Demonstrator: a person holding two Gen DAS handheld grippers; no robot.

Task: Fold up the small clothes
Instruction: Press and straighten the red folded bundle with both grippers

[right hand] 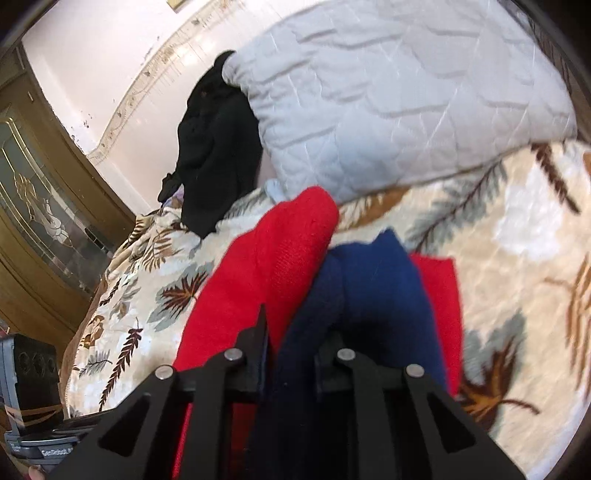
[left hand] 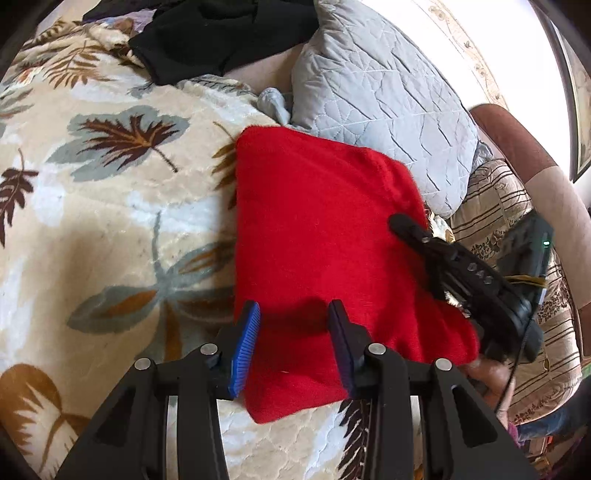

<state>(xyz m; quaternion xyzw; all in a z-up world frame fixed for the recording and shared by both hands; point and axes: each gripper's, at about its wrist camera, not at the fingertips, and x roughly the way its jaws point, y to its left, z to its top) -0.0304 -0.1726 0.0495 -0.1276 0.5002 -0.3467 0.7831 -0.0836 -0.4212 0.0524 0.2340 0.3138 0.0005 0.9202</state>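
Observation:
A folded red garment (left hand: 317, 236) lies on the leaf-patterned blanket (left hand: 110, 206). My left gripper (left hand: 293, 343) stands open over the garment's near end, its blue pads (left hand: 245, 347) apart, and nothing is pinched between them. In the left wrist view my right gripper (left hand: 402, 227) reaches in from the right, onto the garment's right edge. In the right wrist view that gripper (right hand: 297, 325) is shut on bunched cloth. A raised fold of the red garment (right hand: 273, 258) sits left of a dark blue layer (right hand: 369, 280). This layer fills the jaws and hides the right finger.
A grey quilted pillow (left hand: 376, 103) lies just beyond the garment, and a black garment (left hand: 221, 33) is heaped at the far end of the bed. Striped bedding (left hand: 491, 206) is to the right. A wooden door with glass (right hand: 37, 206) stands past the bed's edge.

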